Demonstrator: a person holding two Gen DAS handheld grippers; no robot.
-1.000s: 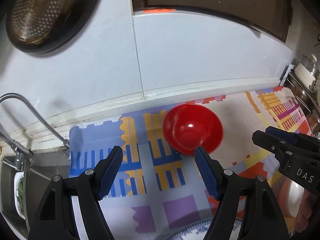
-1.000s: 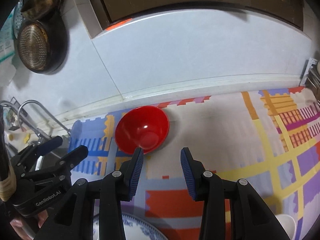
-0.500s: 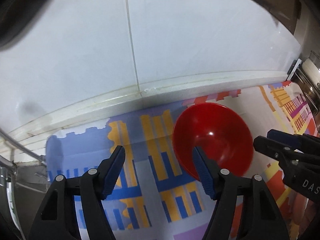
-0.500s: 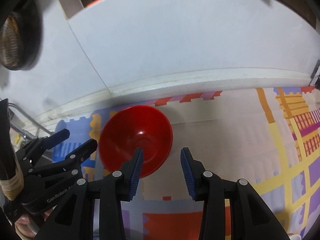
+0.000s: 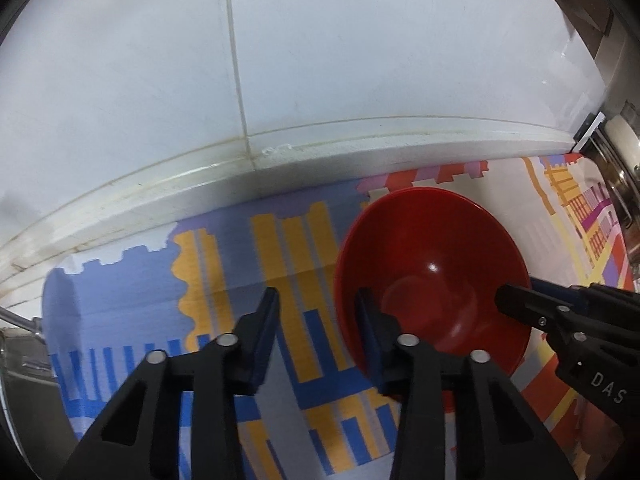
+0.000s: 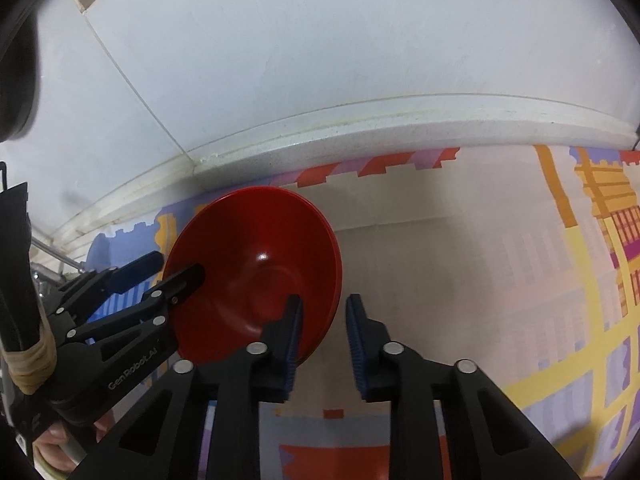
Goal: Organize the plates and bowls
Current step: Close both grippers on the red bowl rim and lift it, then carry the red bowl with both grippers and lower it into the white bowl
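A red bowl (image 5: 432, 272) (image 6: 256, 264) sits upright on the patterned mat near the wall. My left gripper (image 5: 316, 320) straddles the bowl's left rim, with one finger (image 5: 370, 320) inside and the other outside on the mat. Its jaws are closing, and a gap still shows beside the rim. My right gripper (image 6: 322, 328) straddles the opposite rim, its inner finger (image 6: 294, 328) in the bowl and the outer one over the mat. Those jaws are closing too, with a gap left. Each gripper also shows at the edge of the other's view.
The colourful mat (image 5: 248, 264) (image 6: 500, 280) covers the counter up to a white tiled wall (image 5: 360, 60). A sink edge (image 5: 16, 344) lies at the left and a metal rack (image 5: 616, 168) at the right. A hand (image 6: 60, 444) holds the left gripper.
Both grippers came down and forward to the red bowl, and their jaws narrowed. Each now has a rim between its fingers. The hanging pan and the plate dropped out of view.
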